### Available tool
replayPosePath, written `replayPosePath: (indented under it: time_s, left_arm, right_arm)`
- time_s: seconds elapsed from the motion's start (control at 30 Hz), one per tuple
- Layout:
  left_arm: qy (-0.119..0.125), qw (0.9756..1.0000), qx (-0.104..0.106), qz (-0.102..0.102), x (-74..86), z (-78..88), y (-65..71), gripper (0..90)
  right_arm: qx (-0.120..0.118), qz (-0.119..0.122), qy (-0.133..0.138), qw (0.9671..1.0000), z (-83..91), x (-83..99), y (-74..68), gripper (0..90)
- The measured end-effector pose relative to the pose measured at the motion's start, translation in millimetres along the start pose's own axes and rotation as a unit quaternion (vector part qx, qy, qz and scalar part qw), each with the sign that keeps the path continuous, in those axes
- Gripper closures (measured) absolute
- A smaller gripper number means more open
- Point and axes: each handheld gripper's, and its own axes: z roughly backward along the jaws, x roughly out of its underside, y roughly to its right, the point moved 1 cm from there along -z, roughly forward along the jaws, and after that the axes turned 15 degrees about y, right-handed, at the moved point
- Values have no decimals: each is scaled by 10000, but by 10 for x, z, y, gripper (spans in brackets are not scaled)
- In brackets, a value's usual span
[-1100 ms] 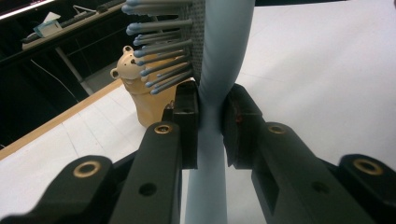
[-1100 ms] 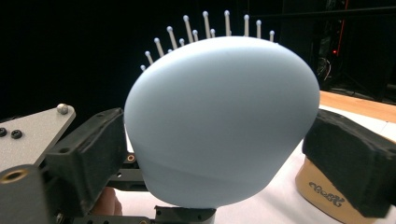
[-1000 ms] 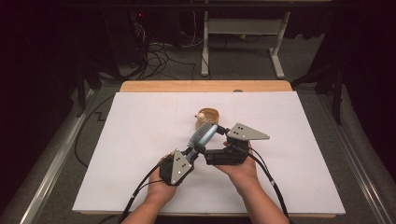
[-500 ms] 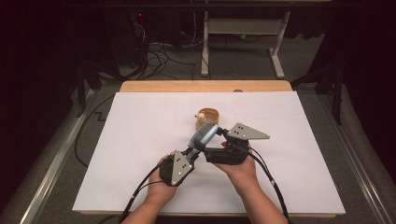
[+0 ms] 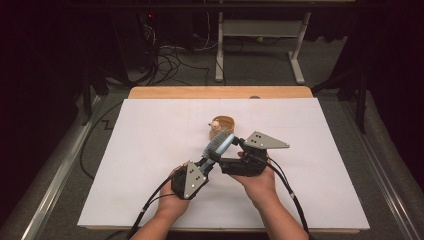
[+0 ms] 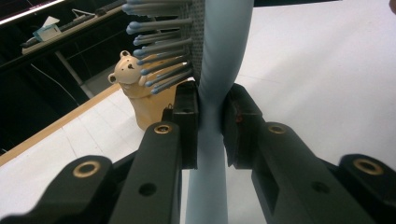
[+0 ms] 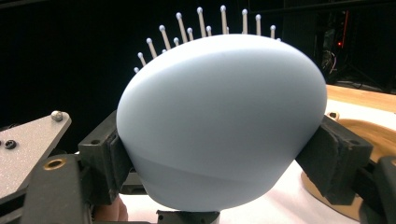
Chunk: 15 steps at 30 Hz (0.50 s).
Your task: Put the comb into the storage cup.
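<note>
A light-blue hairbrush [image 5: 220, 143] is held above the white board, with its bristled head up and away from me. My left gripper [image 5: 209, 161] is shut on the brush's thin handle [image 6: 211, 140], both pads pressed against it. My right gripper [image 5: 229, 149] comes in from the right. Its jaws have just been closing, and they now clamp the smooth rounded back of the brush head [image 7: 224, 116] from both sides. A small wooden cup with a bear face [image 5: 222, 125] stands on the board just behind the brush, apart from it.
The white board [image 5: 150, 150] covers a wooden table whose far edge [image 5: 220, 92] shows behind it. Cables trail from both grippers toward me. Beyond the table are a dark floor, wires and a white stand's legs [image 5: 295, 60].
The right gripper's jaws have drawn in onto the brush head. Both hands and the brush stay in the same place.
</note>
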Motion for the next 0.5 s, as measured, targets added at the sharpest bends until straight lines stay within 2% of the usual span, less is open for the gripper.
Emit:
replayPosePath:
  time_s: [0.5]
  left_arm:
    - [-13,10000,82,49,6,10,-22,761]
  right_arm:
    - [30,123,-47,9999,-15,-8,-40,213]
